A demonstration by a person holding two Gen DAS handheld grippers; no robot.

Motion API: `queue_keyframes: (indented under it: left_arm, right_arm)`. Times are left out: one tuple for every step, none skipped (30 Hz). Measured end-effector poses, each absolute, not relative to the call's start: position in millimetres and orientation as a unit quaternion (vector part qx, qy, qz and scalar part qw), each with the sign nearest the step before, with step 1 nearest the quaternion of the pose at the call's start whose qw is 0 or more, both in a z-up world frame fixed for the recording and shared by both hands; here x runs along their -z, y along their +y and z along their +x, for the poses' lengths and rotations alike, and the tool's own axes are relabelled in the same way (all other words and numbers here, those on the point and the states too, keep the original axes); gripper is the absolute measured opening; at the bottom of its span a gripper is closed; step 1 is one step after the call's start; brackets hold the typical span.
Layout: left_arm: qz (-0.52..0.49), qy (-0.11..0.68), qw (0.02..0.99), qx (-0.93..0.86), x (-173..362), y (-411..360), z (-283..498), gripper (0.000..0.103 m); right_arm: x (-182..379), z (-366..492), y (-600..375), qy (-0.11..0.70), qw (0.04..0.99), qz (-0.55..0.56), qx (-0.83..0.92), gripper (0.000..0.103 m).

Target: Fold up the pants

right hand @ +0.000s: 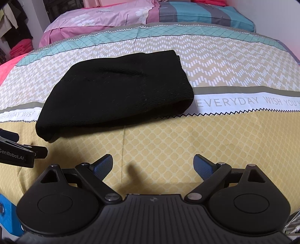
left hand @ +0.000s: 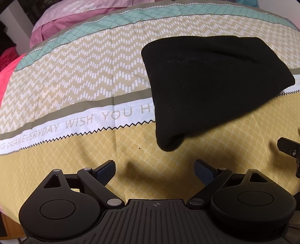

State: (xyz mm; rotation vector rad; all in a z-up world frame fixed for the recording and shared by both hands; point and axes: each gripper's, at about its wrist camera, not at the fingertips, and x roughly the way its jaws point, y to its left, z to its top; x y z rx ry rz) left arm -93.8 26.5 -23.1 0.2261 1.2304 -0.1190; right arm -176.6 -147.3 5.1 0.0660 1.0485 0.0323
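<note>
Black pants (right hand: pixel 114 90) lay folded into a compact bundle on the patterned bedspread (right hand: pixel 206 135), across its white lettered band — far of both grippers and touching neither. Left gripper (left hand: pixel 154 169) hung released, fingers spread wide over yellow fabric; right gripper (right hand: pixel 153 165) was likewise spread and held nothing — pink pillows (right hand: pixel 105 16) lay beyond

A bed covered by a yellow, beige and teal patterned cotton sheet (right hand: pixel 168 142) carries folded black knit pants (right hand: pixel 116 93), lying flat ahead and left of the right gripper's jaws.
</note>
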Motion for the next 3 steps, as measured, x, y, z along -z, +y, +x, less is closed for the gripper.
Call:
queue_keyframes:
  left_arm:
    - [0.106,0.575,0.809,0.056,22.8,26.7,-94.0,0.103]
    - [0.106,0.575,0.809,0.056,22.5,26.5,-93.9,0.103]
    - [0.107,0.574,0.81,0.055,22.3,26.9,-94.1,0.103]
  right_arm:
    - [-4.7,-176.6,-146.6,0.502,0.864,0.031,-0.016,0.094]
    - [-4.3,-176.4,-145.7,0.503,0.864,0.031,-0.017,0.094]
    - [-4.3,-176.3,-144.6,0.503,0.863,0.03,-0.019,0.094]
